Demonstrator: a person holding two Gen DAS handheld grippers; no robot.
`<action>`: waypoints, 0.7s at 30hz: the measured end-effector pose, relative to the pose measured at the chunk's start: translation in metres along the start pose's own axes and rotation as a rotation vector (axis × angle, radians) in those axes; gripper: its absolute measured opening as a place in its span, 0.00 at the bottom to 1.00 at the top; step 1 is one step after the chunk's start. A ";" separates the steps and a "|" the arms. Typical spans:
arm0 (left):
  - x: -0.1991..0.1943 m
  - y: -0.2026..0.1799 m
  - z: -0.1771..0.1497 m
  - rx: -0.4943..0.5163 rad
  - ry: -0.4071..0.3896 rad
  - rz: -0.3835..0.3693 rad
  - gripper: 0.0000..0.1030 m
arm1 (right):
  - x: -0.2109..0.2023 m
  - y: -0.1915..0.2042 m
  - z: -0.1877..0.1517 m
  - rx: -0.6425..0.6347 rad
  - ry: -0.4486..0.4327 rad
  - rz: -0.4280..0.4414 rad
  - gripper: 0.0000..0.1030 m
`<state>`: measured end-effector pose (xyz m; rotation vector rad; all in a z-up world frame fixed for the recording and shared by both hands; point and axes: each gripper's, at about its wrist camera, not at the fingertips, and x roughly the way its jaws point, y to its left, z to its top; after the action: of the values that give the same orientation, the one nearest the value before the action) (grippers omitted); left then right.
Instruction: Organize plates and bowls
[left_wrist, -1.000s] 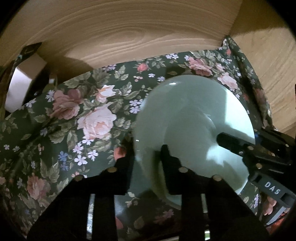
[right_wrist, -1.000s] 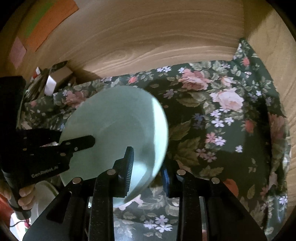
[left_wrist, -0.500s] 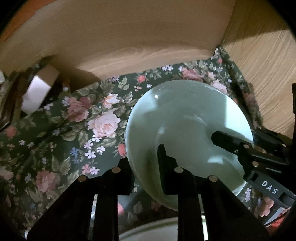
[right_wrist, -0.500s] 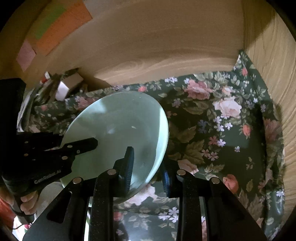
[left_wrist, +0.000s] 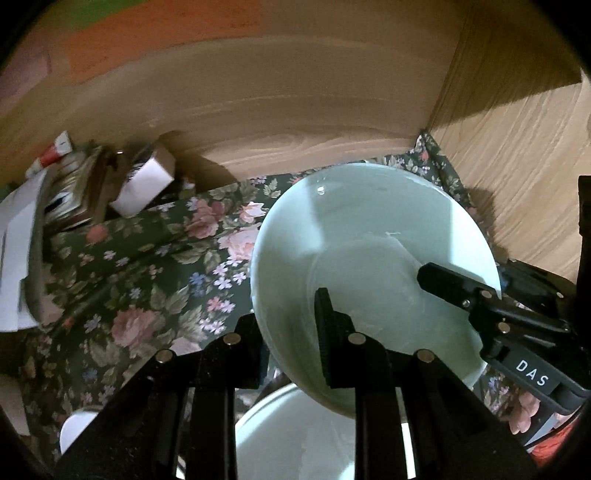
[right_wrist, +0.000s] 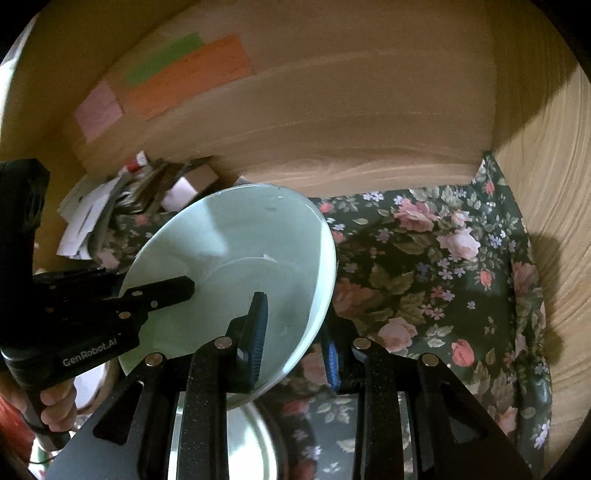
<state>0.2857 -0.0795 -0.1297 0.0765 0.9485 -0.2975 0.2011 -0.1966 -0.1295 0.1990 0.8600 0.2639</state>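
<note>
- Pale green ceramic fills the near part of both views: a bowl (left_wrist: 373, 266) is held tilted above the flowered cloth (left_wrist: 140, 295), with both grippers clamped on its rim.
- The left gripper (left_wrist: 291, 328) has its jaws pressed on the near left edge, one finger inside the bowl and one outside; the outer one is partly hidden by the bowl wall.
- The right gripper (right_wrist: 295, 332) grips the near right edge in the same way, and its outer finger is mostly covered by the rim.
- Under the bowl, another pale dish (left_wrist: 306, 439) is cut off by the bottom edge and by the gripper frames, so its shape is hard to tell.
- Compared with one second ago, the bowl is higher over the cloth, and this lower dish and the coloured papers have come into view.
- A hand (right_wrist: 55, 406) shows partly at the lower left of the right view.
- Farther away, a blurred pile of boxes and papers (left_wrist: 74, 192) lies at the left against the wooden wall (left_wrist: 295, 103), where coloured paper notes (right_wrist: 177, 77) are stuck.
</note>
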 end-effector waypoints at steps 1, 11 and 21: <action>-0.005 0.001 -0.003 -0.005 -0.008 0.001 0.21 | -0.002 0.004 -0.001 -0.005 -0.003 0.003 0.24; -0.047 0.028 -0.033 -0.055 -0.049 0.019 0.21 | -0.016 0.045 -0.009 -0.056 -0.023 0.029 0.24; -0.081 0.058 -0.062 -0.096 -0.071 0.051 0.21 | -0.016 0.085 -0.020 -0.097 -0.024 0.072 0.24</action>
<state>0.2089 0.0060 -0.1044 0.0019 0.8879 -0.2063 0.1633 -0.1191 -0.1070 0.1424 0.8150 0.3691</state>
